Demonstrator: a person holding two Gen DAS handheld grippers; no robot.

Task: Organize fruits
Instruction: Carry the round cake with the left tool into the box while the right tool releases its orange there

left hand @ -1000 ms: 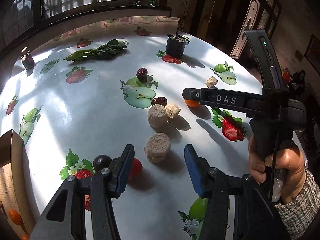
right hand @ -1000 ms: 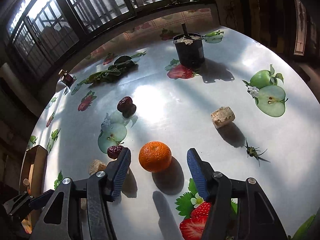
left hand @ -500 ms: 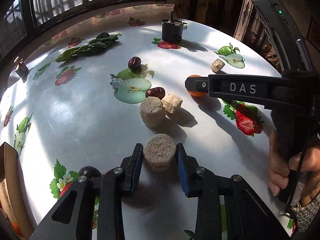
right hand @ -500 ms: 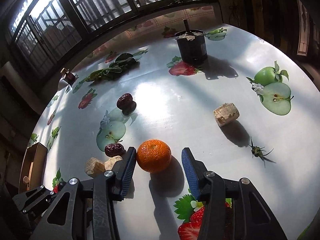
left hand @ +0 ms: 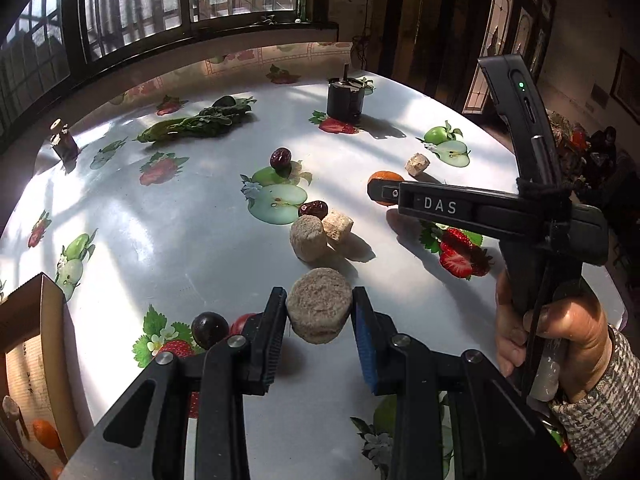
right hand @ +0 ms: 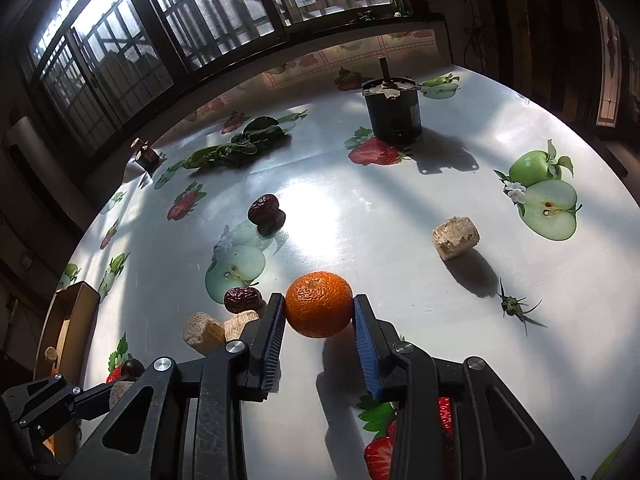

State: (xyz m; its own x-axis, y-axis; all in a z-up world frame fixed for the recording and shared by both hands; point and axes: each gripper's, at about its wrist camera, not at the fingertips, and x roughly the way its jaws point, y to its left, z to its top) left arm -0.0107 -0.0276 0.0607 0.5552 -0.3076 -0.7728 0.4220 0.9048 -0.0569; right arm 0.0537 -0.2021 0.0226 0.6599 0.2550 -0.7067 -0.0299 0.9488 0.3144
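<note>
Left wrist view: the left gripper (left hand: pixel 319 312) clamps a tan cork-like cylinder (left hand: pixel 319 308), with a dark plum (left hand: pixel 209 327) at nine o'clock and two more tan chunks (left hand: pixel 308 237) at twelve. In the right wrist view, the right gripper (right hand: pixel 319 312) is closing, its pads touching the mandarin (right hand: pixel 319 304); a red date (right hand: pixel 243 299) sits at nine o'clock.
</note>
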